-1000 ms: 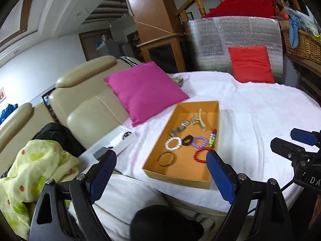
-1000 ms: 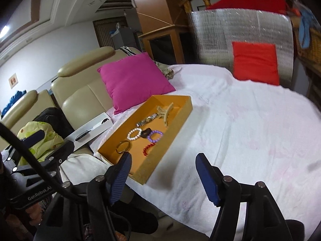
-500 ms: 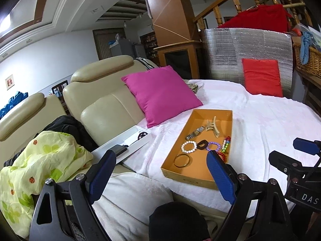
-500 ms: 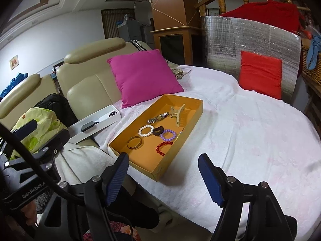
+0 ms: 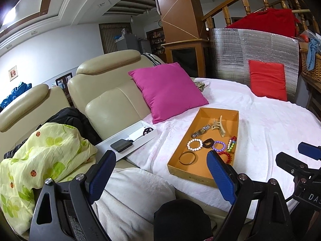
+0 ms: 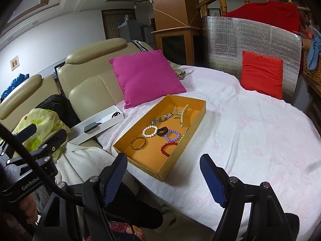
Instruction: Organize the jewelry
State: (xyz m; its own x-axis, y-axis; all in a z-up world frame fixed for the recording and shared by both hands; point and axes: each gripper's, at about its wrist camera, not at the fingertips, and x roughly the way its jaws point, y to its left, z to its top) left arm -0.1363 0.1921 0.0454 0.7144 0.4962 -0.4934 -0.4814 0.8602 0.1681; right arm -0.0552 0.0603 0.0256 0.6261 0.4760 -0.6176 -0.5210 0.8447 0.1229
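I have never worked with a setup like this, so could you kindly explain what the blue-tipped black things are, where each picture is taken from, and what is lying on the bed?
There is no robot here: a person holds a two-finger claw in each hand, and a fisheye camera on each looks forward along its fingers. One picture comes from the left claw, the other from the right claw. Both stand open and hold nothing.

On the white bed cover lies an orange tray holding a metal watch, a beige hair claw clip, a white bead bracelet, a purple one, a red one and a bangle. A pink pillow lies beside the tray.
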